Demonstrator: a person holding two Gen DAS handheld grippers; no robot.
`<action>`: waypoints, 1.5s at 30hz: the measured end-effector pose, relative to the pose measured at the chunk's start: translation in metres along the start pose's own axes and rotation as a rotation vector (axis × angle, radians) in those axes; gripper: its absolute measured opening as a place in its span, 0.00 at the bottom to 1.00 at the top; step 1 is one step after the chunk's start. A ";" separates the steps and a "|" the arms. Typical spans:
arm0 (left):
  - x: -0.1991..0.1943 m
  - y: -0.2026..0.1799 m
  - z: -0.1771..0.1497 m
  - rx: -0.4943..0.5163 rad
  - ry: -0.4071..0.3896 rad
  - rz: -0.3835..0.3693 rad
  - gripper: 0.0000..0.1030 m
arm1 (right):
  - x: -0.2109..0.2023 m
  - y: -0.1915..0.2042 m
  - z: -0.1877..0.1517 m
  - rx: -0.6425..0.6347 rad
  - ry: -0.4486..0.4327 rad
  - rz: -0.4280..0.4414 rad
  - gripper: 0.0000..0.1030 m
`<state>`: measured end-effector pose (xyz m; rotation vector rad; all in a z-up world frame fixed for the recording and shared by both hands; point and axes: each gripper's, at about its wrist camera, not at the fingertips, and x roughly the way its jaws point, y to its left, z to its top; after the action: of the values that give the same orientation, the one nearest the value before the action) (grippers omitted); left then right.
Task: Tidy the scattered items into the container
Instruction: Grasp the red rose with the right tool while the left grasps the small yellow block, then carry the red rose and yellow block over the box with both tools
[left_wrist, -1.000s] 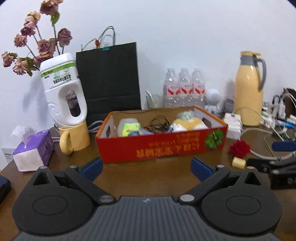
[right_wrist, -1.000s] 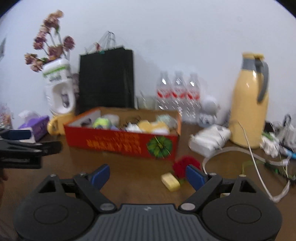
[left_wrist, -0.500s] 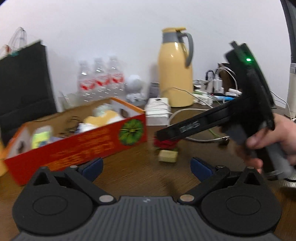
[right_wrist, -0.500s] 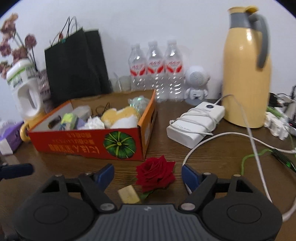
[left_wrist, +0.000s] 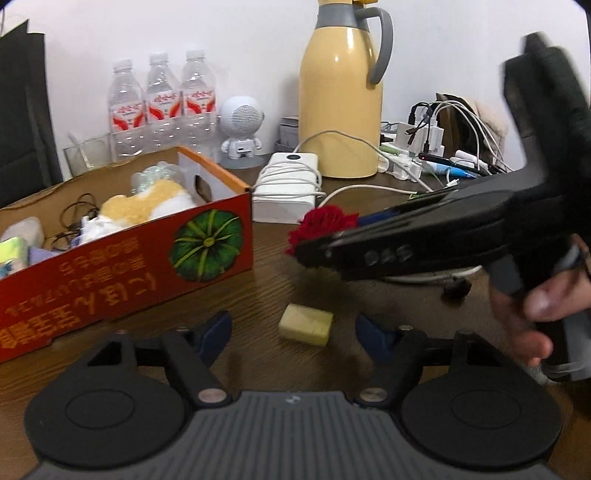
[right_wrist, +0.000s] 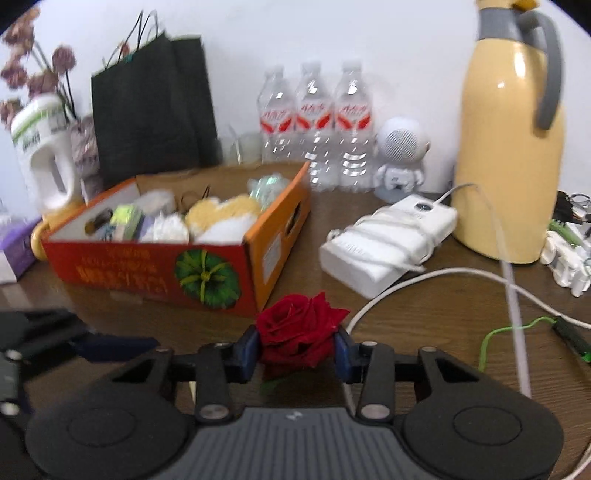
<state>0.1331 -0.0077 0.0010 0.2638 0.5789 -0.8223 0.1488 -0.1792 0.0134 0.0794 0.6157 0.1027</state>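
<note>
My right gripper (right_wrist: 297, 350), jaws just closing, pinches the rose (right_wrist: 300, 328) beside the box (right_wrist: 155, 269), while my half-open, narrowing left gripper (left_wrist: 293, 332) straddles the eraser (left_wrist: 306, 324); next, lift both boxward.

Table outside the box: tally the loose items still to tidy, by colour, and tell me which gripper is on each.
Red: 1, the rose, right gripper closed on it.
Yellow: 1, the block, between the left gripper fingers, untouched.
Total: 2
</note>
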 end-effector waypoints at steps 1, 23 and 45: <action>0.003 -0.001 0.002 -0.006 -0.001 0.000 0.70 | -0.005 -0.004 0.001 0.010 -0.014 0.004 0.39; -0.097 0.045 -0.015 -0.243 -0.112 0.372 0.30 | -0.046 0.042 -0.011 -0.021 -0.127 0.133 0.39; -0.241 -0.004 -0.109 -0.263 -0.399 0.519 0.30 | -0.176 0.193 -0.095 -0.096 -0.372 0.026 0.39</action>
<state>-0.0413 0.1844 0.0512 0.0002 0.2184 -0.2757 -0.0630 -0.0043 0.0569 0.0121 0.2380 0.1389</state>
